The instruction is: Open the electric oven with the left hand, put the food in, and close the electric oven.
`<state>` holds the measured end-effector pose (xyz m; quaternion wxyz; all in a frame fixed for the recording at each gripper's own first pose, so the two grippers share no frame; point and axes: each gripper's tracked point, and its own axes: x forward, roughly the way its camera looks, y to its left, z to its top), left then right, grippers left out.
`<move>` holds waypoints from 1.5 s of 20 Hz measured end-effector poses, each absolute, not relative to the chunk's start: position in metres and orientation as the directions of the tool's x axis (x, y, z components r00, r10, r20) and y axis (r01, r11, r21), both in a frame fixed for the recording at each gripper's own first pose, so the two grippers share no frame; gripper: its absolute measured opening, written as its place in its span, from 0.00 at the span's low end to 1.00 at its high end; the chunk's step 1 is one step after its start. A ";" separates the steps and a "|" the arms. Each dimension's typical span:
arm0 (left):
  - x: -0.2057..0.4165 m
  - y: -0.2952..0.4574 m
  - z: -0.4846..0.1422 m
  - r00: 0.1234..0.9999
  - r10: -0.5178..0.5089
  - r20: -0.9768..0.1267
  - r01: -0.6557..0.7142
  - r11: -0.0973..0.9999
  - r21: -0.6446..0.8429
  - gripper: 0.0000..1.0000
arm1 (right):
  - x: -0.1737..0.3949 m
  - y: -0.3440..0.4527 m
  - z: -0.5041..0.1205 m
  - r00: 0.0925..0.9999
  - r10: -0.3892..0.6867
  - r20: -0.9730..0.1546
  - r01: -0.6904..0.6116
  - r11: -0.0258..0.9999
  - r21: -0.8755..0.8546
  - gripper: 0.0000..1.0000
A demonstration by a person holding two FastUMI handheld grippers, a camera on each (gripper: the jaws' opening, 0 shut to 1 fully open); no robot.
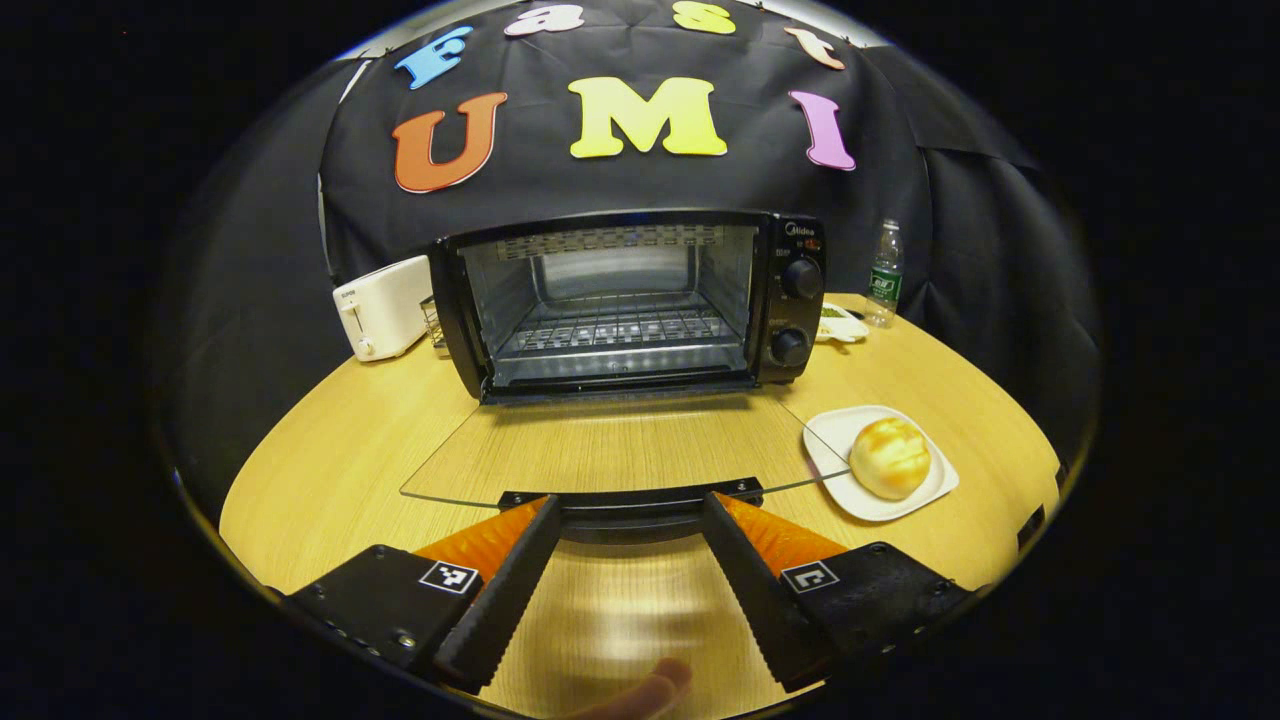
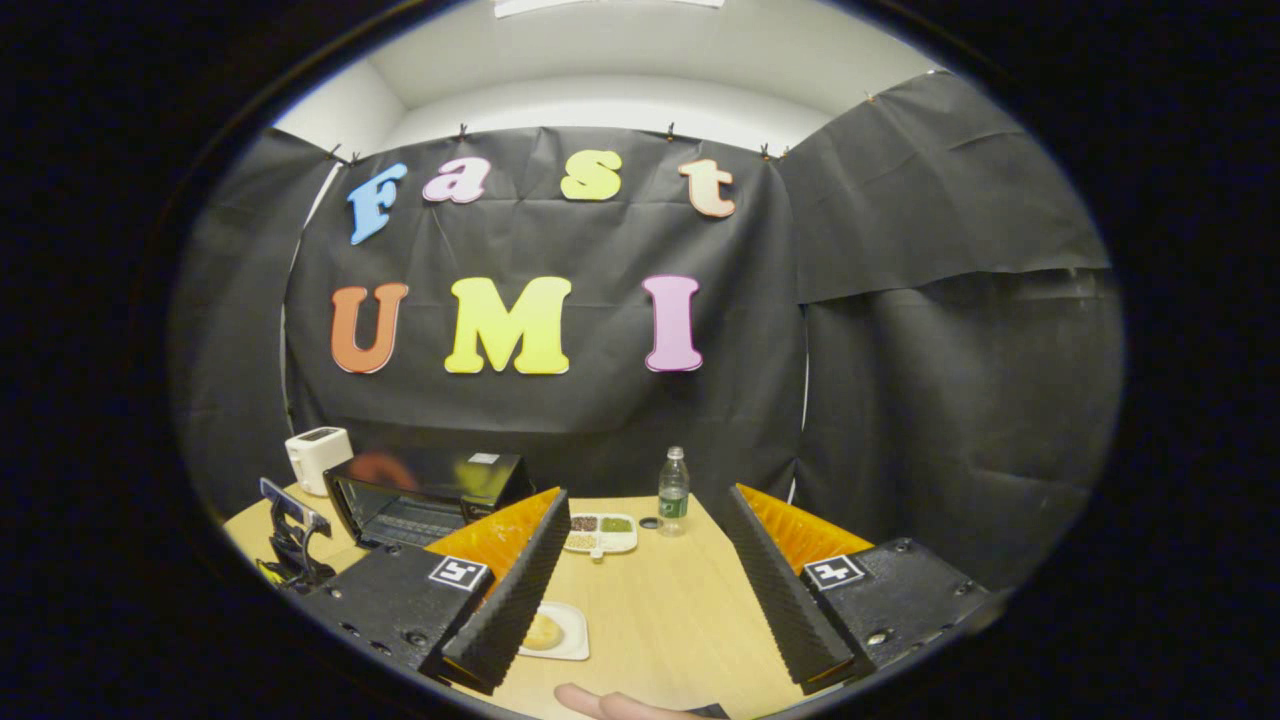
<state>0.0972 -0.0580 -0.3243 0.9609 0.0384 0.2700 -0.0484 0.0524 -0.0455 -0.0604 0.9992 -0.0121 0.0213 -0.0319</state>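
The black electric oven (image 1: 620, 300) stands open at the table's back, with a bare wire rack (image 1: 615, 330) inside. Its glass door (image 1: 610, 445) lies flat toward me. My left gripper (image 1: 630, 503) is open, its fingertips at the door's handle (image 1: 630, 497) without pressing on it. A golden bread bun (image 1: 889, 458) rests on a white plate (image 1: 840, 430) right of the door. My right gripper (image 2: 645, 492) hangs open and empty above the table; below it are the bun (image 2: 544, 632), the oven (image 2: 480, 475) and the left gripper (image 2: 290, 545).
A white toaster (image 1: 385, 305) stands left of the oven. A water bottle (image 1: 884, 272) and a divided dish (image 1: 842, 322) sit at the back right. The round wooden table (image 1: 330, 470) ends near the plate. A fingertip (image 1: 650, 692) shows at the bottom edge.
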 end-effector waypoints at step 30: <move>-0.013 0.028 -0.004 0.997 0.015 0.071 -0.017 1.000 0.022 0.93 | 0.126 0.071 -0.293 0.922 0.124 -0.367 -0.146 0.989 -0.032 0.96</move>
